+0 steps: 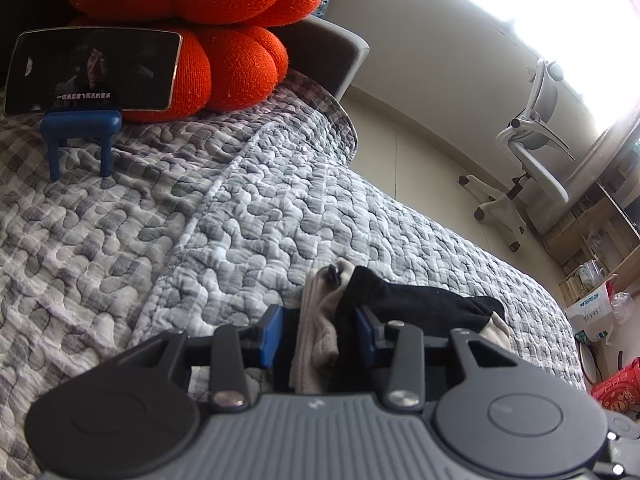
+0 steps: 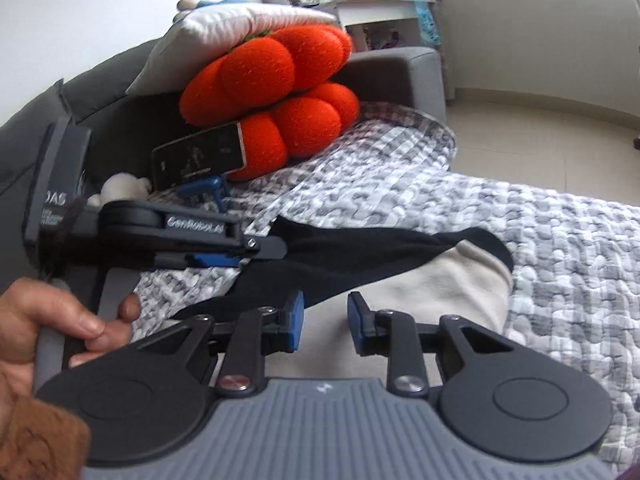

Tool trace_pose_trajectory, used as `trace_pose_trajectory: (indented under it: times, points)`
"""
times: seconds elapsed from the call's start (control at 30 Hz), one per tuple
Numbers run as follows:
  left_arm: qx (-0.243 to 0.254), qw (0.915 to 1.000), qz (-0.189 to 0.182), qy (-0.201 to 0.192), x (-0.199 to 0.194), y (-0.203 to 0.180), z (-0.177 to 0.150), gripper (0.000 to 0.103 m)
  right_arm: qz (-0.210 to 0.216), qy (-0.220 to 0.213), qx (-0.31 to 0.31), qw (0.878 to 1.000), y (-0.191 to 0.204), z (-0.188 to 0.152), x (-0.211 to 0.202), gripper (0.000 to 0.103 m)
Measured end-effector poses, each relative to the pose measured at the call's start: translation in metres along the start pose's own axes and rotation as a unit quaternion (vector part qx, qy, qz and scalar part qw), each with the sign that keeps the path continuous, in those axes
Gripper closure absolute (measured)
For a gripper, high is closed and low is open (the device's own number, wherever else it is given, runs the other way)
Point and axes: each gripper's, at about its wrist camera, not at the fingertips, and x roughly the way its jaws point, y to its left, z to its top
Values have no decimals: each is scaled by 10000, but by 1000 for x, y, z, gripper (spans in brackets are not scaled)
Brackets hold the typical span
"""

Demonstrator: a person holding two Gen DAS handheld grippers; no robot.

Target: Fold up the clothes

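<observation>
A garment (image 2: 400, 264) is spread on the quilt (image 1: 260, 200), one end bunched between the pads of the left gripper (image 1: 316, 332). Behind it, two cushions (image 1: 208, 28) are stacked against the sofa back, and a phone (image 1: 92, 70) is propped on a stand (image 1: 80, 128) before them. An office chair (image 1: 536, 140) is placed beyond the quilt's right edge.

Two handheld grippers, one clamped, one parted

The left gripper (image 1: 320, 330) points downward, its blue pads (image 1: 269, 334) pressed against bunched cloth (image 1: 320, 332) from both sides. In the right wrist view it reaches in from the left, a hand (image 2: 60, 320) wrapped round its handle. The right gripper (image 2: 325, 318) tilts downward too, jaws apart with an empty gap between them.
</observation>
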Motion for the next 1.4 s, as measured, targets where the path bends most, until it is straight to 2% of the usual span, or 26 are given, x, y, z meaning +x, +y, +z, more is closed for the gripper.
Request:
trace_pose_trajectory:
  times: [0.13,0.33,0.4,0.5,0.6,0.83,0.97,1.1,1.4]
  points:
    - [-36,10000,-31,6,-2,2,-1,62,-65,362,-216,9991,9,-5,10,74]
    - [-38,10000,-63,11,-4,3,-1,62,167,82,-557,9983,22,-7,-1,73]
    - [-61,10000,-67,20,-4,4,-2,62,289,161,-778,9964,34,-11,3,73]
    - [-42,10000,-61,28,-5,3,-2,62,202,308,-1158,9926,50,-16,10,73]
    - [-68,9999,-115,35,-6,6,-2,62,307,430,-847,9950,41,-12,10,73]
    - [-78,9998,-165,48,-8,7,-3,62,515,31,-1011,9935,52,-11,-4,74]
    - [14,9999,-126,45,-9,6,-3,62,550,404,-976,9929,56,-16,11,73]
    - [-31,9998,-161,59,-11,9,-3,61,650,578,-903,9921,52,-16,14,73]
    - [-57,9998,-182,29,-9,13,-2,57,557,610,-1115,9903,57,-20,14,73]
